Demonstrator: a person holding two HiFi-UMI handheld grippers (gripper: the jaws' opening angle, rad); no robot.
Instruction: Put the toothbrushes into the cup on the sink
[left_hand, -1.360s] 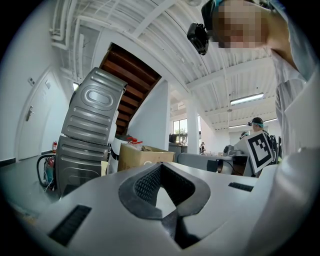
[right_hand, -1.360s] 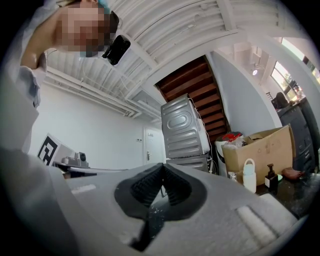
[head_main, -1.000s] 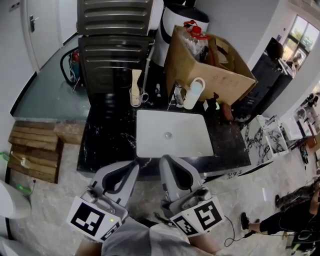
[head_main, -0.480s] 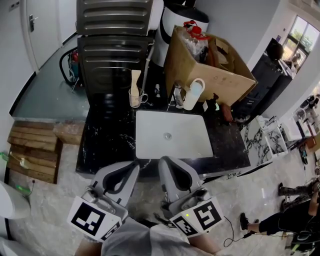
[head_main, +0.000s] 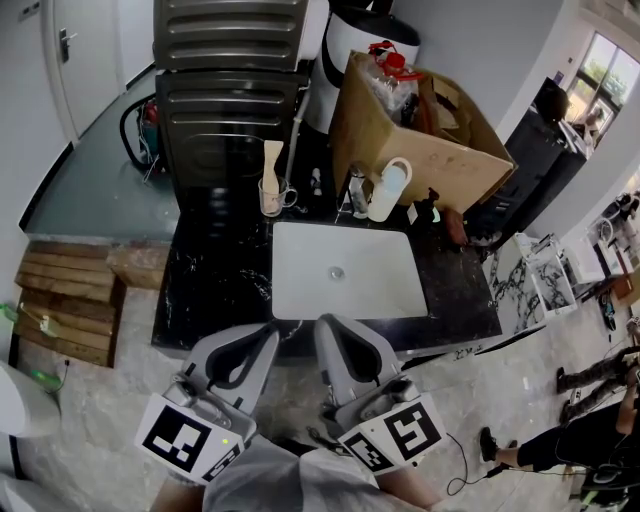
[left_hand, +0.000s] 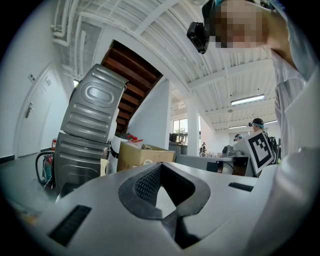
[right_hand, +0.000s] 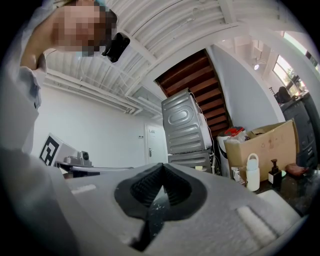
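Clear cup (head_main: 270, 198) upright by sink's (head_main: 370, 285) far-left corner; pale toothbrush (head_main: 272, 158) standing inside.

a brown box (head_main: 420, 130) stands at 1 o'clock, at the far right of the black tabletop (head_main: 215, 280), with a white bottle (head_main: 387, 190) upright just beside its near left corner. two grey ribbed machines (head_main: 230, 100) are stacked at 12 o'clock. a wooden pallet (head_main: 70, 300) lies on the floor at 9 o'clock, and a person (head_main: 590, 440) is at 4 o'clock.
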